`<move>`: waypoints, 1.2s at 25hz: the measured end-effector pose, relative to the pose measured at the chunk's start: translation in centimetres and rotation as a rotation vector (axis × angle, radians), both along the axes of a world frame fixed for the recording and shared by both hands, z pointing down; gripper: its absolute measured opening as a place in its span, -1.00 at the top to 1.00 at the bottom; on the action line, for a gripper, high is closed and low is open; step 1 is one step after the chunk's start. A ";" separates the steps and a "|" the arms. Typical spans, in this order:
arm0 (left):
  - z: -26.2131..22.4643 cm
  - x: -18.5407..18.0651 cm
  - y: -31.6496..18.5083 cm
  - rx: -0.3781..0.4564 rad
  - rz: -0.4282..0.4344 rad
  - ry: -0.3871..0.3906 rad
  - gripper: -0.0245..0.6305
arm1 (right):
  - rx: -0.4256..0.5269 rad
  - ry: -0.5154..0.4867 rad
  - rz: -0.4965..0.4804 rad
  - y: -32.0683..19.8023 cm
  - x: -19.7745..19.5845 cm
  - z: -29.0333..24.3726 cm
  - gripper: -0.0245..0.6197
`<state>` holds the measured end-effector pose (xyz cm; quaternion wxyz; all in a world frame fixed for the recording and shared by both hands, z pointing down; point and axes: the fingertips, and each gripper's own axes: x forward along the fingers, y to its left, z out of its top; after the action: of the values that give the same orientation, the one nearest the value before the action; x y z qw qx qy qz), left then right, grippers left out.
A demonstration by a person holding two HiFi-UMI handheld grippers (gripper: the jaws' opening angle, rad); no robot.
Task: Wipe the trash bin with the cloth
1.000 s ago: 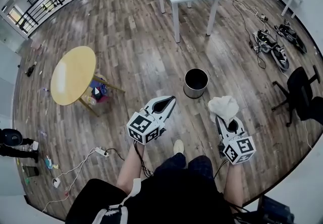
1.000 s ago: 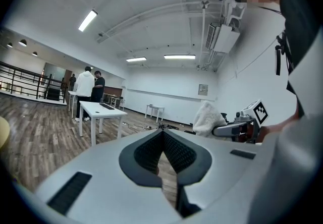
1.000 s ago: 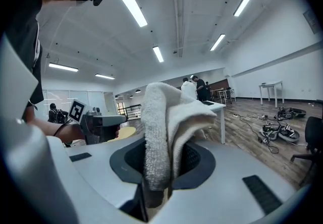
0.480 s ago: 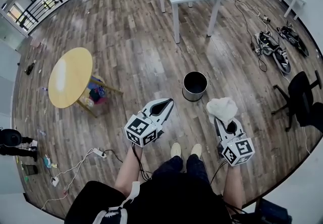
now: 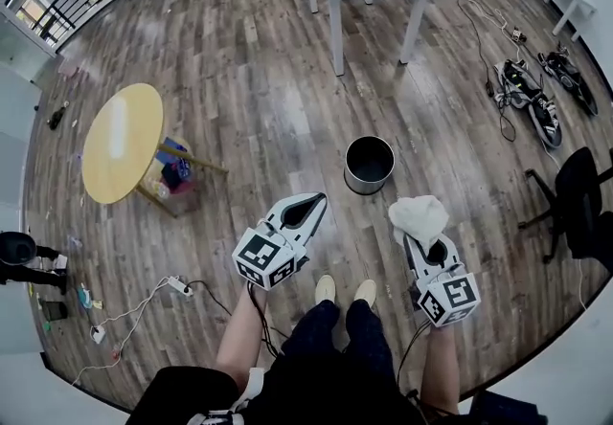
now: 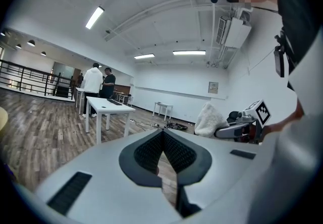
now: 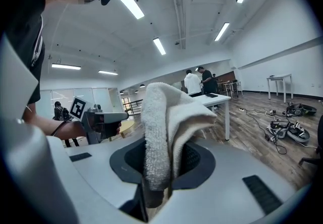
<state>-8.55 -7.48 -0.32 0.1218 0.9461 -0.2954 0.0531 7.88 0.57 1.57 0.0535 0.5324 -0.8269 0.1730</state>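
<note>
Head view: The trash bin (image 5: 369, 165) stands upright on the wood floor (image 5: 249, 59) at frame centre, its opening facing up. The left gripper (image 5: 308, 206) is held below and left of the bin, clear of it. The right gripper (image 5: 428, 243) is held below and right of the bin, with the white cloth (image 5: 418, 217) bunched at its tip. The cloth is near the bin but does not touch it.

Left gripper view: The fingers (image 6: 146, 150) are brought together, tips meeting, with nothing between them. The right gripper and cloth appear at the right of the frame.

Right gripper view: The fingers (image 7: 194, 162) are clamped on the cloth, which folds upward out of them. The left gripper appears at the left of the frame.
</note>
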 end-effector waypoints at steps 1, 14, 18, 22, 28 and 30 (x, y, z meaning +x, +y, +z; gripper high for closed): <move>0.8 0.1 -0.4 0.005 -0.007 0.001 0.93 | 0.004 0.002 -0.004 -0.6 0.3 0.8 0.67; 19.2 1.6 -6.6 0.052 -0.059 -0.003 0.93 | 0.076 0.001 -0.054 -7.6 2.2 18.1 0.66; 25.5 2.6 -8.2 0.059 -0.050 -0.006 0.93 | 0.086 0.019 -0.080 -9.1 2.2 24.5 0.66; 30.8 3.5 -9.3 0.069 -0.040 -0.014 0.93 | 0.099 0.014 -0.090 -10.4 2.4 30.0 0.66; 37.9 3.3 -11.3 0.060 -0.035 -0.010 0.93 | 0.117 0.007 -0.100 -12.5 2.2 36.7 0.66; 40.4 3.3 -11.8 0.056 -0.031 -0.009 0.93 | 0.121 0.011 -0.105 -12.9 2.1 39.0 0.66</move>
<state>-5.23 -19.25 40.03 0.0948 0.9442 -0.3120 0.0471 9.95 -12.32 40.57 0.0348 0.4916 -0.8623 0.1168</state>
